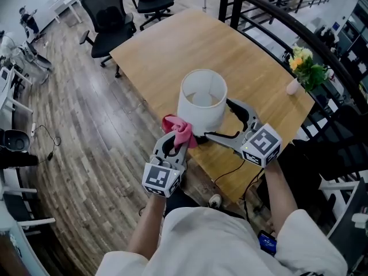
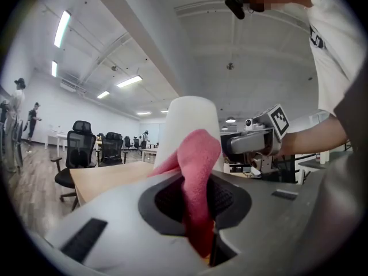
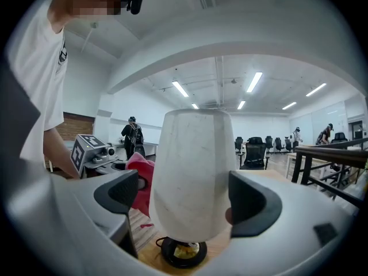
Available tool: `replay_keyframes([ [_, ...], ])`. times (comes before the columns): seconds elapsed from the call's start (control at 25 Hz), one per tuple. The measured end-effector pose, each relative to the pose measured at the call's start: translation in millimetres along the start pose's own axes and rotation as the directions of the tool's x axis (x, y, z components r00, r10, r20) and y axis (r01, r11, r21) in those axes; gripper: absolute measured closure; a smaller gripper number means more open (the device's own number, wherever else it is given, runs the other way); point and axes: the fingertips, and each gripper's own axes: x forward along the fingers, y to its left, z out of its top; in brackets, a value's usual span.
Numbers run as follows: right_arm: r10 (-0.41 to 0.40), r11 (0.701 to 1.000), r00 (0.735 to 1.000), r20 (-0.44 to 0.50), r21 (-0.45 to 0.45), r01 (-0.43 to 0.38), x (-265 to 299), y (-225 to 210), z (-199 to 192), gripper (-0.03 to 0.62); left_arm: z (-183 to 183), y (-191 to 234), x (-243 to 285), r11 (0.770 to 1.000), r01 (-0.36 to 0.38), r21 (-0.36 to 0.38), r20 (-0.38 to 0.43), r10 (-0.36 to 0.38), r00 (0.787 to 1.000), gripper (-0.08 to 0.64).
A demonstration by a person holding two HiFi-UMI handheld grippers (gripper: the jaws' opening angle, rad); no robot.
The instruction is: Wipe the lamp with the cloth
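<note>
Pink cloth, white lamp, pale wood

The cloth [image 1: 181,130] is rose pink; the lamp [image 1: 201,99] has a white shade with faint grey streaks and a black base — the desk [image 1: 167,56] is light wood grain. The left hand-held gripper [image 2: 198,200] and right hand-held gripper [image 3: 192,197] are grey with black pads, their cubes bearing black-and-white squares.

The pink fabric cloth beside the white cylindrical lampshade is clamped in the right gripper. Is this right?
No. The left gripper, not the right, clamps the pink fabric cloth; the left gripper view shows this. The cloth is indeed beside the white cylindrical lampshade.
</note>
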Motion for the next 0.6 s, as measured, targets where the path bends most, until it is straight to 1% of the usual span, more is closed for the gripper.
replay_keyframes([
  [0.16, 0.026, 1.000, 1.000, 0.000, -0.011, -0.026, -0.8, 1.0, 0.4, 0.086, 7.1, -18.0, 0.7, 0.999, 0.002, 0.036, 0.013, -0.002, 1.000, 0.486],
  [0.28, 0.049, 0.999, 0.999, 0.003, -0.017, -0.049, -1.7, 3.6, 1.3, 0.086, 17.4, -25.8, -0.8, 0.999, -0.002, 0.053, 0.036, 0.000, 0.999, 0.486],
  [0.48, 0.083, 0.996, 0.997, -0.005, -0.034, -0.084, -3.7, 3.2, 0.5, 0.086, 46.8, -27.3, 0.1, 0.997, -0.024, 0.079, 0.073, 0.019, 0.997, 0.485],
  [0.6, 0.090, 0.995, 0.996, -0.009, -0.042, -0.090, -5.2, 2.5, 0.5, 0.086, 66.3, -20.2, 2.5, 0.994, -0.034, 0.102, 0.127, 0.021, 0.992, 0.485],
])
